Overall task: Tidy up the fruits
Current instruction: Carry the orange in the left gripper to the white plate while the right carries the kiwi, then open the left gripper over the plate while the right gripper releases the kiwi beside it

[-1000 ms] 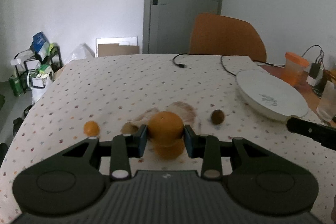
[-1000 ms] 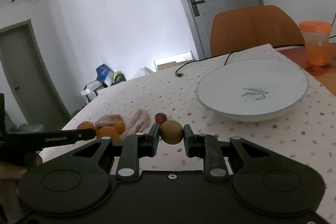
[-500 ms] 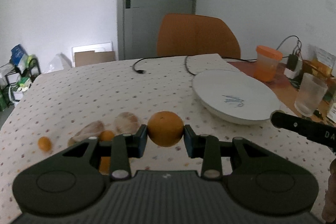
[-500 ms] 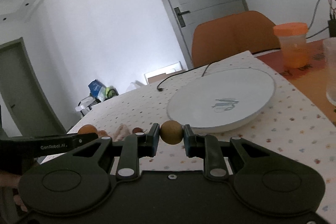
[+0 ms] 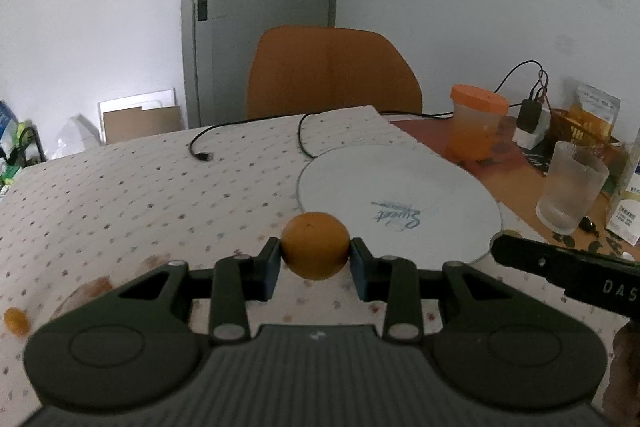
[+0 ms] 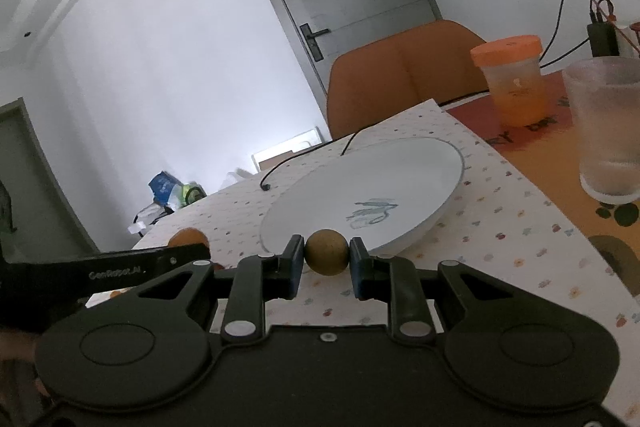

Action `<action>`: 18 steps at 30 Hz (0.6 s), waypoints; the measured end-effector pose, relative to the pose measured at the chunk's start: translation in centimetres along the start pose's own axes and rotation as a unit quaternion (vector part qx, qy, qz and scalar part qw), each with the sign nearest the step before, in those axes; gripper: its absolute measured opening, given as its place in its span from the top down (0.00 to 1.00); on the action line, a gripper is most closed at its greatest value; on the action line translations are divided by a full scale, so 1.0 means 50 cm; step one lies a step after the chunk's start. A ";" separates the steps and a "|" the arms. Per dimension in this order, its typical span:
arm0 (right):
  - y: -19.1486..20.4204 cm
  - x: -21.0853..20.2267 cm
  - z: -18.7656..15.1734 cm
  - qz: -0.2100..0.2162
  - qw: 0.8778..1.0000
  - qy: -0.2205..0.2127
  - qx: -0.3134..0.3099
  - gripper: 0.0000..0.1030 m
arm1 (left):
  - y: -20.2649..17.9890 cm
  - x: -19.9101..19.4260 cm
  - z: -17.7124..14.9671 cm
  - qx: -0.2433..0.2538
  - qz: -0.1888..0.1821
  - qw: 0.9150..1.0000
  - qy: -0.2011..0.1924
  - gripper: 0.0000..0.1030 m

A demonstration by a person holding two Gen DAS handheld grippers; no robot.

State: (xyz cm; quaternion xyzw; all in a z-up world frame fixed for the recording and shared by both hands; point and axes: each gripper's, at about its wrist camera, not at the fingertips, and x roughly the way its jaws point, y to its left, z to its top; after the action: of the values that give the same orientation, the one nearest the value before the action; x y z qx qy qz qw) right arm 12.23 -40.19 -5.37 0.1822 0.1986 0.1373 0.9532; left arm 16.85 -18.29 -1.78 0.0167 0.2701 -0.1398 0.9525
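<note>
So, both hands are loaded. My left gripper has its fingers clamped on an orange, one pad on each side, and the fruit is held up off the tabletop, just at the near edge of the white plate from that camera's angle. The plate has some blue script printed on it and sits on the dotted cloth with nothing in it.

My right gripper is pinching a small brown round fruit, looks like a longan but I can't say for sure, also lifted and sitting right in front of the plate's near rim in the right wrist view. Off to the left in that view I can see the side of the left gripper with the orange poking out past it.

Back on the cloth at the far left of the left view there's a tiny orange fruit, well apart from the plate, plus a couple of pale peel-ish things beside it that are too blurred to identify.

Other stuff: an orange-lidded container and a ribbed glass on the bare wood past the plate, a black cable snaking across the cloth, and an orange chair behind the tabletop.
</note>
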 end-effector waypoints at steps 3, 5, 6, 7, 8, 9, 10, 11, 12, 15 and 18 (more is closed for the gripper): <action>-0.008 0.000 0.008 -0.002 1.000 -0.003 0.001 0.78 | -0.012 0.014 0.006 0.005 -0.002 1.000 0.000 0.66; -0.012 0.002 0.014 -0.003 1.000 -0.005 0.000 0.78 | -0.017 0.023 0.008 0.005 -0.004 1.000 0.003 0.66; -0.013 0.004 0.017 -0.004 1.000 -0.005 -0.001 0.78 | -0.020 0.029 0.009 0.006 -0.004 1.000 0.005 0.66; -0.015 0.007 0.021 -0.004 1.000 -0.006 -0.002 0.78 | -0.023 0.034 0.010 0.005 -0.004 1.000 0.007 0.66; -0.016 0.009 0.023 -0.004 1.000 -0.007 -0.003 0.78 | -0.025 0.038 0.012 0.006 -0.005 1.000 0.009 0.66; -0.019 0.013 0.027 -0.003 1.000 -0.007 -0.003 0.78 | -0.027 0.044 0.013 0.008 -0.005 1.000 0.012 0.66; -0.021 0.017 0.031 -0.001 1.000 -0.008 -0.002 0.78 | -0.029 0.049 0.015 0.010 -0.005 1.000 0.015 0.66; -0.023 0.023 0.034 0.000 1.000 -0.008 -0.001 0.78 | -0.032 0.055 0.018 0.012 -0.006 1.000 0.016 0.66; -0.024 0.028 0.037 0.000 1.000 -0.007 -0.001 0.78 | -0.033 0.059 0.020 0.013 -0.006 1.000 0.017 0.66; -0.024 0.037 0.041 0.003 1.000 -0.008 -0.003 0.78 | -0.040 0.071 0.026 0.015 -0.009 1.000 0.018 0.66; -0.026 0.044 0.041 0.006 1.000 -0.009 0.001 0.78 | -0.047 0.078 0.028 0.014 -0.013 1.000 0.017 0.66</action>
State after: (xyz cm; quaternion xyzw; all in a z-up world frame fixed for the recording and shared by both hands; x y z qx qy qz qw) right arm 15.28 -41.22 -4.85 0.1853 0.1895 0.1410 0.9539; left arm 20.11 -21.70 -2.53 0.0291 0.2844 -0.1553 0.9456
